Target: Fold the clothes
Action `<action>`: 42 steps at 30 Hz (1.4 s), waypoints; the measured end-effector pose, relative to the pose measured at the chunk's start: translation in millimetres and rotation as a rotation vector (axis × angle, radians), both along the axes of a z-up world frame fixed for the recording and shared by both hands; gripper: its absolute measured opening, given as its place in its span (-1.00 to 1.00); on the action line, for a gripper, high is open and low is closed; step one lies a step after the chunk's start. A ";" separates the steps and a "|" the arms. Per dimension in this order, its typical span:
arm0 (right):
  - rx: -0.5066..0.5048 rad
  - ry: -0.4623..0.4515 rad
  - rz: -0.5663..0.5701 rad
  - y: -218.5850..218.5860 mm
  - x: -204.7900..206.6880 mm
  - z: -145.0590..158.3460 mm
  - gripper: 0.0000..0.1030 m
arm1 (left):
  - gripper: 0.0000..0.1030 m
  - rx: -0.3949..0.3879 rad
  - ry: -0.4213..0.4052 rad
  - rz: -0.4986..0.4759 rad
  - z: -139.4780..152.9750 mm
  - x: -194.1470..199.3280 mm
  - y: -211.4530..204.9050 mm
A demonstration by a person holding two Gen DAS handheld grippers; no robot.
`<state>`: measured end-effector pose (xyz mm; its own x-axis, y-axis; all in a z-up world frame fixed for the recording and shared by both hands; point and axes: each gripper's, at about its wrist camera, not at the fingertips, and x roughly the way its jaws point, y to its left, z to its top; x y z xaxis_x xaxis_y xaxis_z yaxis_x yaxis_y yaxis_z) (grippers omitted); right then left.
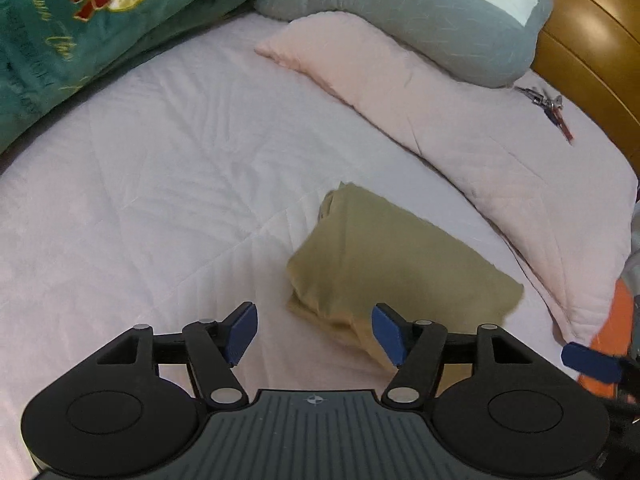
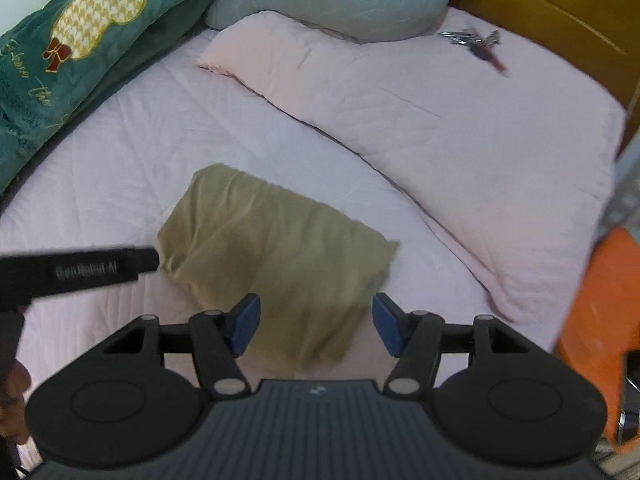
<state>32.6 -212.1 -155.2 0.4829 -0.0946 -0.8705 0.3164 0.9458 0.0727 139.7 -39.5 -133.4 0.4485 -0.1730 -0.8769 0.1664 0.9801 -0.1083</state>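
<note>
A folded olive-tan garment (image 1: 396,264) lies in a compact bundle on the pale pink bedspread (image 1: 160,184); it also shows in the right wrist view (image 2: 272,248). My left gripper (image 1: 314,334) is open and empty, just above the garment's near left corner. My right gripper (image 2: 316,328) is open and empty, over the garment's near edge. One blue pad of the right gripper (image 1: 592,362) shows at the right edge of the left wrist view. The left gripper's black body (image 2: 76,270) reaches in from the left in the right wrist view.
A folded pink quilt (image 1: 460,132) lies at the right, with a grey pillow (image 1: 420,12) behind it and a green blanket (image 1: 60,40) at the back left. A bunch of keys (image 1: 548,106) lies near the wooden headboard (image 1: 592,32). An orange object (image 2: 600,320) stands at the right.
</note>
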 end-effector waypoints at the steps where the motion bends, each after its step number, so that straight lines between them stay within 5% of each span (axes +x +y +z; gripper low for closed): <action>1: -0.006 0.003 -0.003 3.1 -5.5 4.9 0.21 | 0.31 -0.001 0.012 0.003 7.0 -4.8 -0.7; 8: -0.017 -0.016 -0.004 19.7 -34.2 48.4 0.22 | 0.62 -0.018 -0.064 0.007 71.8 -58.1 7.2; 13: -0.051 -0.028 0.027 29.6 -45.0 75.5 0.22 | 0.77 -0.112 -0.110 0.054 110.3 -86.0 19.0; 22: -0.061 -0.046 0.057 36.0 -58.8 112.3 0.24 | 0.96 0.113 -0.382 0.045 170.6 -134.9 0.6; 30: -0.082 -0.056 0.069 34.8 -57.5 125.1 0.25 | 0.96 0.063 -0.299 0.040 178.4 -132.7 -6.0; 37: -0.001 -0.001 0.022 23.1 -61.4 109.3 0.26 | 0.96 0.018 -0.206 0.005 161.6 -136.3 -6.7; 42: 0.014 0.035 0.018 22.9 -66.8 100.5 0.26 | 0.96 0.042 -0.297 0.019 159.0 -146.2 -8.6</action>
<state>-34.3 -189.3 -54.6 0.4535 -0.0743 -0.8882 0.3020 0.9504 0.0747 -6.5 -48.2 25.6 0.6891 -0.1282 -0.7132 0.1659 0.9860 -0.0169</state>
